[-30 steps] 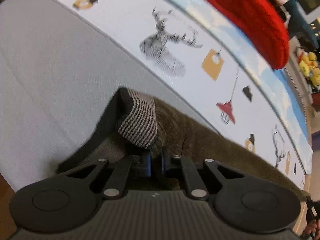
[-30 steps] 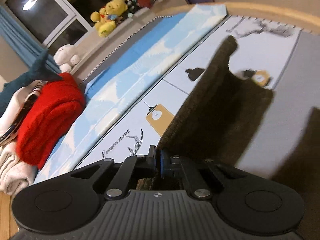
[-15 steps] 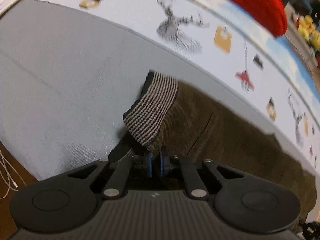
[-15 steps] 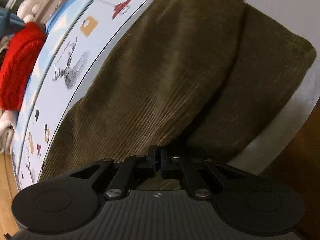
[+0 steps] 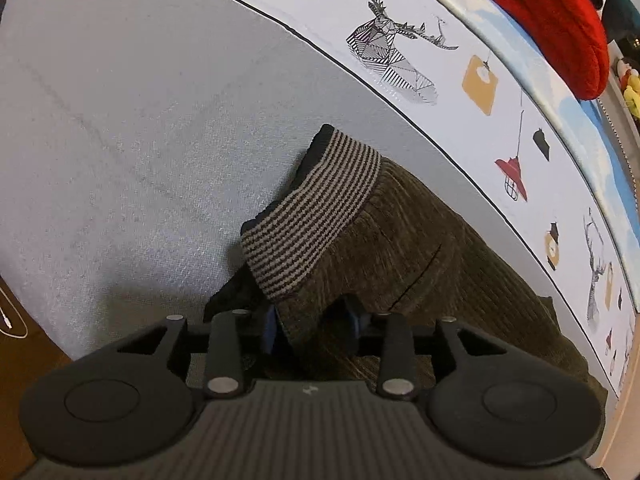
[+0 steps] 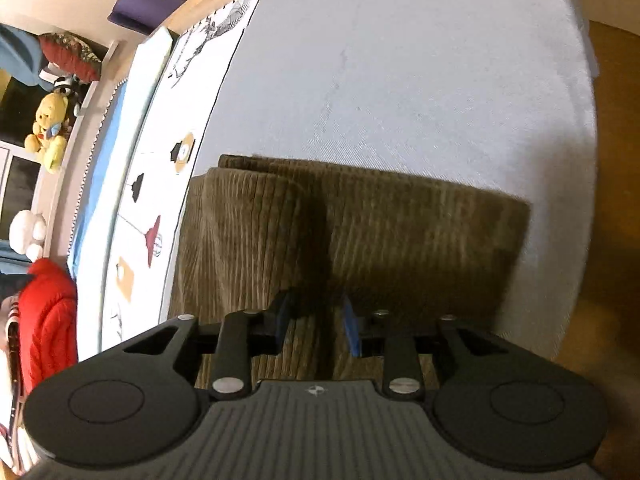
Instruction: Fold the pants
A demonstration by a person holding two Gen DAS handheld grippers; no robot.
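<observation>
Brown corduroy pants with a striped knit waistband lie on the grey bed sheet. My left gripper is open, and the waistband corner lies loose between its jaws. In the right wrist view the pants lie folded in layers with a squared far edge. My right gripper is open just above the cloth and holds nothing.
A patterned white and blue blanket runs along the far side of the bed. A red knit garment lies on it. Stuffed toys sit on a ledge. The bed edge and wood floor are at the right.
Both grippers were shut on the pants and carried them over into a fold. Now both have opened and let the cloth go onto the bed.
</observation>
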